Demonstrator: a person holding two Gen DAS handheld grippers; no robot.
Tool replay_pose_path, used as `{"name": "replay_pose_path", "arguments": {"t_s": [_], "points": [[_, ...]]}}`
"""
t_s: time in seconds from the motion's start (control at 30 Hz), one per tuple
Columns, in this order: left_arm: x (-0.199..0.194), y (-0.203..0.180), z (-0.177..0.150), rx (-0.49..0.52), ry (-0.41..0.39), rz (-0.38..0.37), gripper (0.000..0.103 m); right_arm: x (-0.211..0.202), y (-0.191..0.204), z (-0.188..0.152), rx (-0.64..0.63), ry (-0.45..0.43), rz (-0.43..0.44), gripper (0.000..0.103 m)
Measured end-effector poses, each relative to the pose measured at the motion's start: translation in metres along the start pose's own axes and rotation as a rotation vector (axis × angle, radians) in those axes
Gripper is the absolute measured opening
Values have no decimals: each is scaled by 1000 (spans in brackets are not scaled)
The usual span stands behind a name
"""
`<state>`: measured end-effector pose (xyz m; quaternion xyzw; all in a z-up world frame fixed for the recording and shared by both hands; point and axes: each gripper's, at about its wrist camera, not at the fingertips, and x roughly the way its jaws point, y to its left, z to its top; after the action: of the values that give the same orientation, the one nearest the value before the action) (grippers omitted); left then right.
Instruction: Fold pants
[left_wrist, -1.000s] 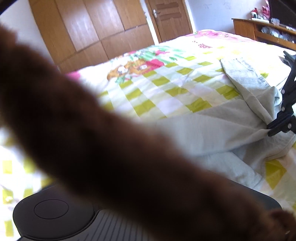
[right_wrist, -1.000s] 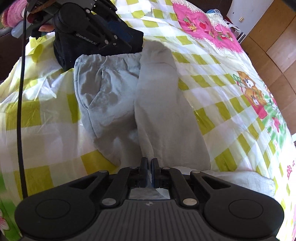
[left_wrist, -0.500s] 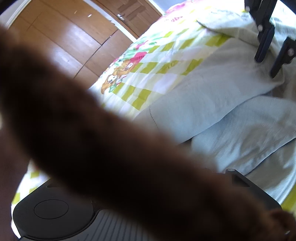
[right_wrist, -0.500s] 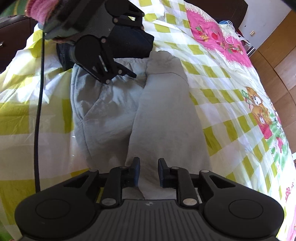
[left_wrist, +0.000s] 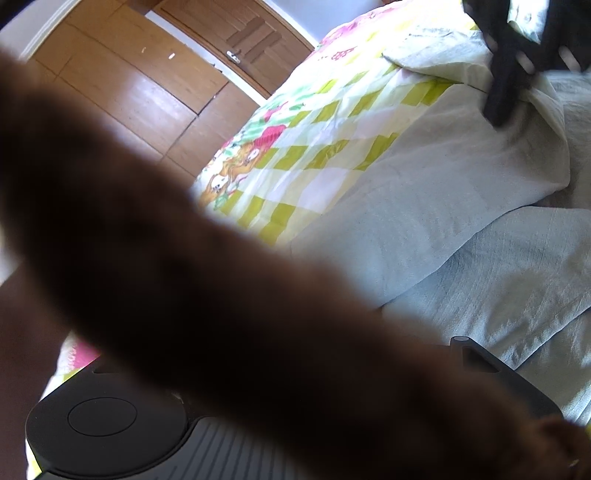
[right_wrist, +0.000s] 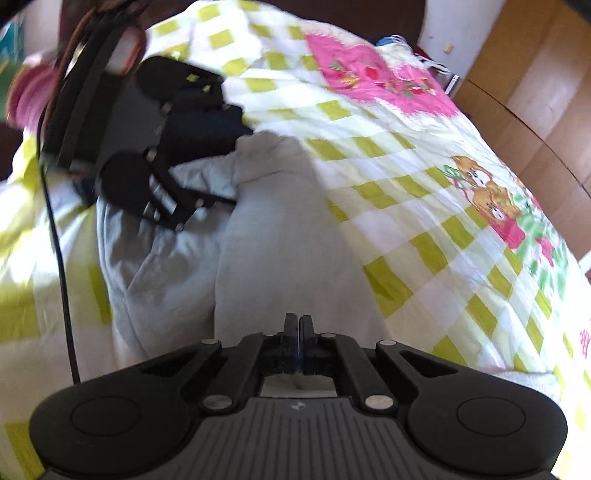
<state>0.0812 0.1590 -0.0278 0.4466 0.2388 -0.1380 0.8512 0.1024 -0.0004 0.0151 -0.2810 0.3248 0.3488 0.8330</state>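
The grey pants (right_wrist: 280, 236) lay on the checked bed (right_wrist: 424, 206), stretching ahead of the right gripper (right_wrist: 298, 328), whose jaws were clenched on their near fold; the left gripper (right_wrist: 207, 197) rested at the far waistband, its jaws' state impossible to tell; a blurred brown sleeve (left_wrist: 221, 314) blocked its own camera.

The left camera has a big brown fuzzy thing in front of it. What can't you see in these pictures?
- Left wrist view: a blurred brown furry sleeve covers the left tongs' fingers, so open or shut cannot be told.
- Right wrist view: the left tongs are motion-blurred against the grey pants; any grip is unclear.
- Right wrist view: the right tongs are shut, but their body hides the pants' near end.
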Motion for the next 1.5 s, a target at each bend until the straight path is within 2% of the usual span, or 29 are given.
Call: {"name": "replay_pose_path", "arguments": {"t_s": [0.1,0.17,0.23,0.3,0.37,0.47,0.57,0.67,0.7,0.77,0.8,0.93,1.0,1.1,1.17,1.23,1.3,1.37,1.43,1.5], "points": [[2,-3,5,13,-16,-3,72,-16,-26,11,134,-55,11,16],[1,-6,8,22,-29,-10,78,-23,-35,16,155,-80,22,16],[1,-8,10,39,-31,-7,78,-27,-30,14,87,-68,58,16],[4,-7,11,33,-23,8,78,-23,-13,7,14,-31,61,21],[7,3,14,-45,-12,7,76,-16,9,-7,-95,-8,64,37],[10,26,18,-207,-5,-23,75,-10,39,-25,-275,-22,56,52],[8,33,20,-221,-13,-12,75,-9,53,-33,-403,-45,46,58],[5,30,21,-200,-24,-25,75,5,54,-29,-449,-29,-14,57],[5,31,21,-212,-20,-35,75,11,55,-28,-466,-13,-35,53],[3,30,20,-218,-18,-39,76,20,50,-24,-451,24,-51,17],[1,29,18,-203,-22,-34,76,20,45,-22,-422,35,-40,16],[-7,23,10,-144,-21,-25,76,-1,21,-12,-280,11,-25,16],[-8,15,9,-82,-28,-13,76,-14,6,-4,-190,-14,-30,16],[-7,5,11,-27,-36,-36,78,-29,-11,5,-113,-51,-13,17],[-6,-3,12,25,-40,-14,78,-34,-10,4,-134,-50,39,17],[-4,-9,13,63,-50,13,78,-29,2,-4,-204,-14,24,19],[0,-6,17,25,-42,12,78,-23,17,-16,-310,3,26,28],[2,4,21,-59,-38,-10,77,-19,29,-26,-389,8,52,43],[2,13,23,-111,-42,-15,77,-15,37,-28,-460,8,81,48],[0,17,24,-119,-48,-12,77,-10,41,-26,-517,9,95,51]]}}
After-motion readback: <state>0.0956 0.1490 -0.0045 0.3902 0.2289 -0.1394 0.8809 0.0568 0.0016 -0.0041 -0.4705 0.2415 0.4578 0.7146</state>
